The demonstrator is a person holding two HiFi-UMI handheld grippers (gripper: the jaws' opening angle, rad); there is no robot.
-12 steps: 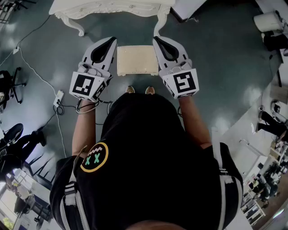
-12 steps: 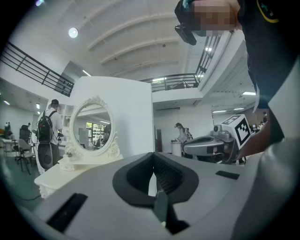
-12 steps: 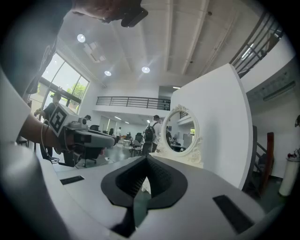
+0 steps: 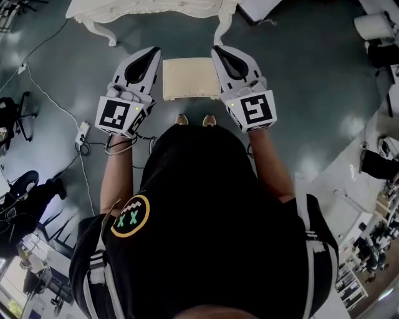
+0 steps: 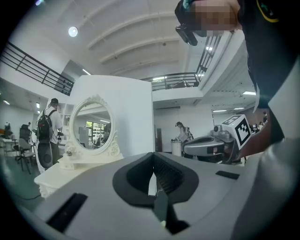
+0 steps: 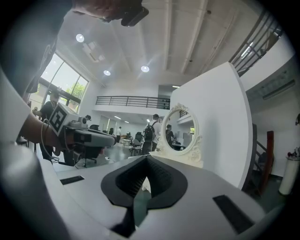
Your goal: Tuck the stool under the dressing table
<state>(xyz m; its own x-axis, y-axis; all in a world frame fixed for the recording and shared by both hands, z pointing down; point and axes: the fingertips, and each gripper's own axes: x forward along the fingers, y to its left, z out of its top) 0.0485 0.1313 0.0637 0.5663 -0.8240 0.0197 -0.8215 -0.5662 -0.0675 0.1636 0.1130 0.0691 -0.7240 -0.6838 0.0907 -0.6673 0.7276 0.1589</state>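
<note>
The cream cushioned stool (image 4: 190,78) stands on the grey floor just in front of my feet. The white carved dressing table (image 4: 149,9) is beyond it at the top edge of the head view. My left gripper (image 4: 154,53) hovers beside the stool's left edge and my right gripper (image 4: 218,51) beside its right edge. Both are held level and shut, with nothing between the jaws. In the left gripper view the shut left gripper (image 5: 153,168) points toward the table's oval mirror (image 5: 92,124). The right gripper (image 6: 146,173) faces that mirror (image 6: 180,126) too.
A power strip with cables (image 4: 81,134) lies on the floor at the left, near dark office chairs (image 4: 12,118). White furniture (image 4: 374,28) stands at the right. People with backpacks (image 5: 47,131) stand further off in the hall.
The whole head view has shifted slightly, so the stool and both grippers sit a little higher in the picture. Both grippers stay shut beside the stool.
</note>
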